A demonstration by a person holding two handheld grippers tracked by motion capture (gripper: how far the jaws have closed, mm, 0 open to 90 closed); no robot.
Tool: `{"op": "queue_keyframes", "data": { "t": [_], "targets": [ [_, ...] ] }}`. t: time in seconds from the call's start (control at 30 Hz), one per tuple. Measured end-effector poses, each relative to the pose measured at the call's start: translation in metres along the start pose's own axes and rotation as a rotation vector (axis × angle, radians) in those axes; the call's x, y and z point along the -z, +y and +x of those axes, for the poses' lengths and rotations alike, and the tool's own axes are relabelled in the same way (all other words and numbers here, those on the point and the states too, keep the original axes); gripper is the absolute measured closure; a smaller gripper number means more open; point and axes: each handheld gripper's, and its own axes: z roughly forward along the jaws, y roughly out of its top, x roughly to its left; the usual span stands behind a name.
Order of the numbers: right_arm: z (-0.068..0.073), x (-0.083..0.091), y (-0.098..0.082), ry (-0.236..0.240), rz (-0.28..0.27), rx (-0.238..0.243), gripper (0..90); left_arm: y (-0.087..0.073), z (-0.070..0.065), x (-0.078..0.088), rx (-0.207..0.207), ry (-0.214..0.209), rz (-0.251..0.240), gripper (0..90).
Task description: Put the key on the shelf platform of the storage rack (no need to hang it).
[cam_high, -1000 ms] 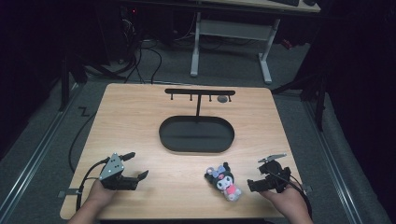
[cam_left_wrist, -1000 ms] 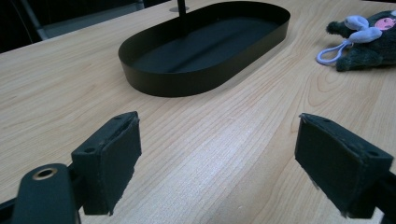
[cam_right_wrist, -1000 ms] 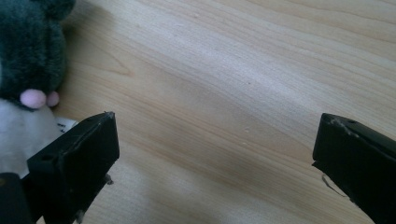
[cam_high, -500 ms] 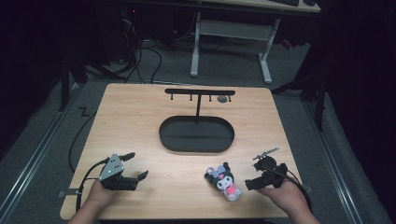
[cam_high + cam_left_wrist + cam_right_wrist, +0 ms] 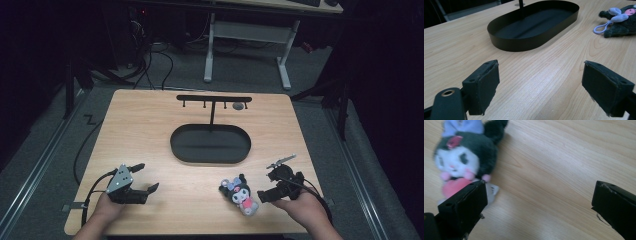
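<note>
A small plush toy point(image 5: 240, 193) with a dark head, white face and pink body lies on the wooden table point(image 5: 150, 130) near the front right. My right gripper point(image 5: 274, 178) stands open just right of it, jaws wide apart; in the right gripper view the plush toy point(image 5: 464, 162) lies beyond the left jaw, with bare wood between the jaws. My left gripper point(image 5: 146, 176) rests open at the front left, nothing between its jaws. In the left gripper view the plush toy point(image 5: 621, 20) lies far right, with a lilac loop.
A black oval tray point(image 5: 210, 143) sits mid-table, with a black T-shaped rack point(image 5: 214, 100) of hooks rising behind it. The oval tray point(image 5: 534, 25) lies ahead of the left jaws. Cables trail off the table's left edge. A desk frame stands on the floor beyond.
My right gripper has shifted left toward the plush toy and tilted down. The left gripper and the toy have stayed put.
</note>
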Motion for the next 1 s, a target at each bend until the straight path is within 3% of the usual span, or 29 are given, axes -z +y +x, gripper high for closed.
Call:
{"op": "queue_keyframes", "data": {
  "t": [0.43,0.63,0.67,1.0],
  "targets": [
    [0.037,0.003,0.009,0.054,-0.027,0.096,0.0,0.0,0.0,0.0,0.005,-0.001,-0.002,15.4],
    [0.057,-0.011,0.009,0.08,0.009,0.147,0.0,0.0,0.0,0.0,0.006,-0.002,-0.002,15.4],
    [0.059,-0.014,0.008,0.085,0.017,0.137,0.0,0.0,0.0,0.0,0.004,-0.002,-0.001,15.4],
    [0.068,-0.037,0.001,0.109,0.078,0.153,1.7,0.0,0.001,0.0,0.009,-0.003,-0.003,15.4]
  ]
}}
